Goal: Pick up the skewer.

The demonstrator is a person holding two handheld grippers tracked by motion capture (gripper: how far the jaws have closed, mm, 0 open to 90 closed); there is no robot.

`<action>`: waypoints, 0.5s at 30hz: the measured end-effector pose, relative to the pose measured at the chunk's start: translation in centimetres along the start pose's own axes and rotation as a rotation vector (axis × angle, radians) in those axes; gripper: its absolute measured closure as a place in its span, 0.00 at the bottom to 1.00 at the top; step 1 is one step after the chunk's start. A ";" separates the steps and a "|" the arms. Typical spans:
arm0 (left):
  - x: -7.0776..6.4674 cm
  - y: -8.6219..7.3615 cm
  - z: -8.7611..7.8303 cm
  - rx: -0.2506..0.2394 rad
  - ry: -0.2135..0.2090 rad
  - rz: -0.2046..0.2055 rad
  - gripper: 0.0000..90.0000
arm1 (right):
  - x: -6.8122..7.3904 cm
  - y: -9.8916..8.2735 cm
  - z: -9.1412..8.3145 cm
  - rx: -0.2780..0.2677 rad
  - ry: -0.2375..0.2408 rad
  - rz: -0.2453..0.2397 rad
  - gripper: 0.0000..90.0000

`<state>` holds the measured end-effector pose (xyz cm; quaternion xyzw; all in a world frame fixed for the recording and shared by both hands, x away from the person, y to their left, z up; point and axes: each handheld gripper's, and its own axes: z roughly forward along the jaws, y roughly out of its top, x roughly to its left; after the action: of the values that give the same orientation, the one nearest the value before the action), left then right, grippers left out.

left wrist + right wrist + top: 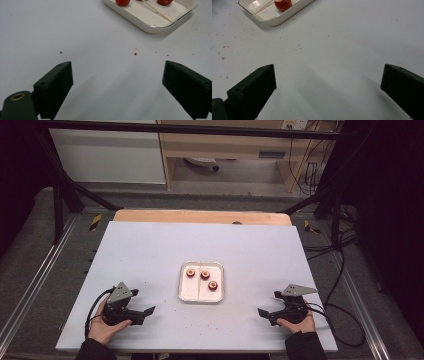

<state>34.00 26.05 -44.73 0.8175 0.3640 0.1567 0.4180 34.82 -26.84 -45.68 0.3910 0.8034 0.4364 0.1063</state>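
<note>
Our left hand-held gripper (145, 312) and right hand-held gripper (264, 314) rest low over the bench (150, 250) at its near corners, jaws spread wide with nothing between them. Both point inward at the white tray (201, 296) midway between them — well apart from each. In it lie three small red fruits (205, 275) and a thin wooden skewer (157, 11). We judge the fruits light, soft and easily bruised; the skewer is stiff but slim, best pinched mid-shaft.
</note>
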 end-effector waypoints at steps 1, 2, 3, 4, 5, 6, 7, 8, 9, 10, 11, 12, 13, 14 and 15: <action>0.0 0.0 0.0 0.000 0.000 0.000 0.11 | 0.0 0.0 0.0 0.000 0.000 0.000 0.01; 0.0 0.0 0.0 0.001 -0.001 0.007 0.11 | 0.0 0.0 0.0 -0.003 0.001 0.003 0.01; 0.0 0.0 0.0 0.001 -0.001 0.007 0.11 | 0.0 0.0 0.0 -0.003 0.001 0.003 0.01; -0.1 0.0 0.0 0.000 -0.003 0.008 0.11 | 0.0 0.0 -0.1 -0.002 -0.002 0.002 0.01; -0.1 0.1 0.0 0.001 -0.003 0.007 0.11 | 0.0 0.0 -0.1 -0.002 -0.002 0.002 0.01; -0.1 0.1 0.1 0.002 -0.003 0.001 0.11 | 0.0 0.0 -0.1 -0.006 -0.002 0.002 0.01; -0.1 0.1 0.1 0.002 -0.003 0.001 0.11 | 0.0 0.0 -0.1 -0.006 -0.002 0.002 0.01; -0.1 0.1 0.1 0.004 -0.004 0.003 0.11 | 0.0 0.0 0.0 -0.008 0.001 0.005 0.01; -0.2 0.1 0.1 0.007 -0.004 0.005 0.11 | 0.0 0.0 0.0 -0.008 0.002 0.005 0.01; -0.3 0.3 0.2 0.009 -0.003 0.009 0.11 | 0.0 0.0 0.0 -0.004 -0.001 0.002 0.01; -0.3 0.3 0.2 0.009 -0.003 0.009 0.11 | 0.0 0.0 0.0 -0.004 -0.001 0.002 0.01; -0.4 0.4 0.2 0.008 -0.003 0.010 0.11 | 0.0 0.1 0.0 -0.009 -0.001 0.003 0.01; -0.4 0.4 0.2 0.008 -0.003 0.010 0.11 | 0.0 0.1 0.0 -0.009 -0.001 0.003 0.01; -0.5 0.5 0.2 0.009 -0.005 0.011 0.11 | 0.0 0.1 0.0 -0.012 0.001 0.006 0.01; -0.5 0.5 0.2 0.010 -0.004 0.011 0.11 | 0.0 0.1 0.0 -0.012 0.001 0.006 0.01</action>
<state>33.99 25.35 -44.42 0.8217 0.3595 0.1555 0.4139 34.83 -26.83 -45.61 0.3924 0.7996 0.4419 0.1068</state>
